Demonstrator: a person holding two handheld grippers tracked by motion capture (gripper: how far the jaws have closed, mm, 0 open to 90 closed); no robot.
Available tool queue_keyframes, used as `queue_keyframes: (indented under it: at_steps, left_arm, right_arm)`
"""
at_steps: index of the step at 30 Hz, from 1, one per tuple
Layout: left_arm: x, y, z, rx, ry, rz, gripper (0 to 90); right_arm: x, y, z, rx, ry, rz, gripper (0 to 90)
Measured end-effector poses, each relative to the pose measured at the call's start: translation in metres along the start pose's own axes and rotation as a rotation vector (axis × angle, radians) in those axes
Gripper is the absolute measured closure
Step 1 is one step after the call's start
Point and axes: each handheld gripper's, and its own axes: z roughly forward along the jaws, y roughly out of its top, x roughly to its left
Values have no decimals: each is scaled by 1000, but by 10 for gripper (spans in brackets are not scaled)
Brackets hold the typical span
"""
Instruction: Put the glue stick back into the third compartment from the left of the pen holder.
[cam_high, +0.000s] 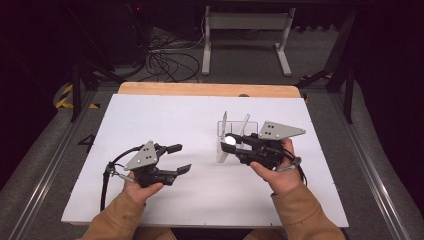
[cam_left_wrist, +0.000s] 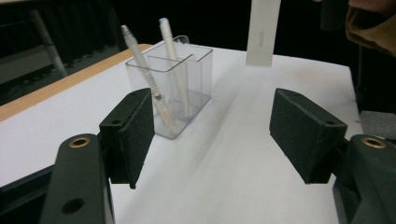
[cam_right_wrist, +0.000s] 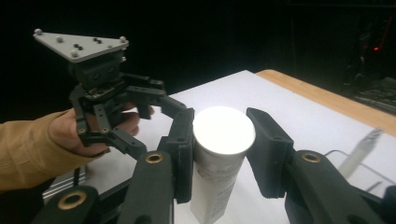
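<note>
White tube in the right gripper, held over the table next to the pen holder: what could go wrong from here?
1. The right gripper pinches the white tube just under its round cap; a smooth tube hanging below the pads could slip or swing.
2. The clear holder already has two pens leaning across it; lowering the tube in could hit them or tip the light holder.
3. The left gripper is open and holds nothing, so the holder is not steadied.

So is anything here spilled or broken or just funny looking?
Nothing is spilled or broken. The two pens lean tilted in the clear holder, as pens do, and the right gripper grips a white tube upright, cap up.
</note>
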Motion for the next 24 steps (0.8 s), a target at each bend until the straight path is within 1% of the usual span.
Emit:
queue_keyframes:
  at_steps: [3,6,9,15,20,22,24]
  left_arm:
    - [1,-2,-6,-5,17,-7,295]
    - [2,-4,-13,-2,38,-5,281]
    - [2,-6,-19,-1,46,-27,269]
    - [2,-11,-28,5,74,-36,247]
    - [0,-14,-36,13,90,-26,230]
    - [0,-16,-38,13,99,-30,222]
    - [1,-17,-41,15,108,-33,213]
  right_arm:
    - [-4,4,-4,-6,-22,-2,646]
    - [-8,8,-7,-7,-53,-10,646]
    - [-13,12,-10,-4,-80,-14,646]
    - [-23,18,-16,-7,-128,-15,646]
    - [-35,18,-20,-6,-188,-7,645]
    - [-40,17,-21,-3,-209,1,646]
    - [-46,16,-22,-1,-239,3,645]
